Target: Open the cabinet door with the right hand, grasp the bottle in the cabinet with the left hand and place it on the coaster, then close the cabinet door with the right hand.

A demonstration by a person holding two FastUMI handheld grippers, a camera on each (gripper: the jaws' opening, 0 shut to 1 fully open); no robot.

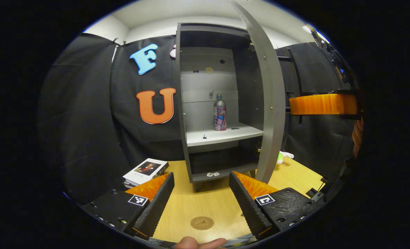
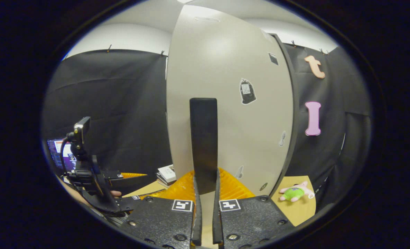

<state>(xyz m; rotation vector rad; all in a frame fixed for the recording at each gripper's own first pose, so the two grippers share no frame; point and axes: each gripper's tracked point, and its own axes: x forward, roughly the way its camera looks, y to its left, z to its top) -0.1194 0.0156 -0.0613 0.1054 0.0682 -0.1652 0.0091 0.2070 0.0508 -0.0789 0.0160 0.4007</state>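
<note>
Left gripper view:
- The left tool (image 1: 201, 193) hovers low over the tabletop (image 1: 212, 200), its fingers wide apart and holding nothing.
- The cabinet (image 1: 222, 103) stands ahead of it on the tabletop, with its door (image 1: 269, 103) swung open to the right of the opening.
- The bottle (image 1: 220, 112) stands upright on the cabinet's pale shelf (image 1: 222, 135), toward the back, well apart from the left tool and above the line of its fingers.
- The coaster (image 1: 202, 223), a round brown disc, lies flat on the tabletop between the two fingers, close to the camera and bare.
- A thumb tip (image 1: 199, 243) shows at the lower edge, just below the coaster.
- A stack of books (image 1: 145, 172) lies on the tabletop left of the cabinet's foot, just beyond the left finger.
- A small green toy (image 1: 283, 157) lies on the tabletop behind the open door.
- Part of the right tool (image 1: 324, 103) shows at the right edge, at the height of the bottle and just beside the door's outer face.

Right gripper view:
- The right tool (image 2: 205, 186) has its fingers drawn close together on the door's dark upright handle (image 2: 204, 145), one finger on either side of it.
- The door (image 2: 229, 103) shows its pale outer face, with a few stickers on it.
- The left tool (image 2: 98, 186), held by a hand (image 2: 113, 193), shows at lower left, well apart from the door.
- The green toy (image 2: 295, 193) lies on the tabletop (image 2: 300, 204) at lower right.
- The books (image 2: 167, 174) lie just left of the door's lower edge.
</note>
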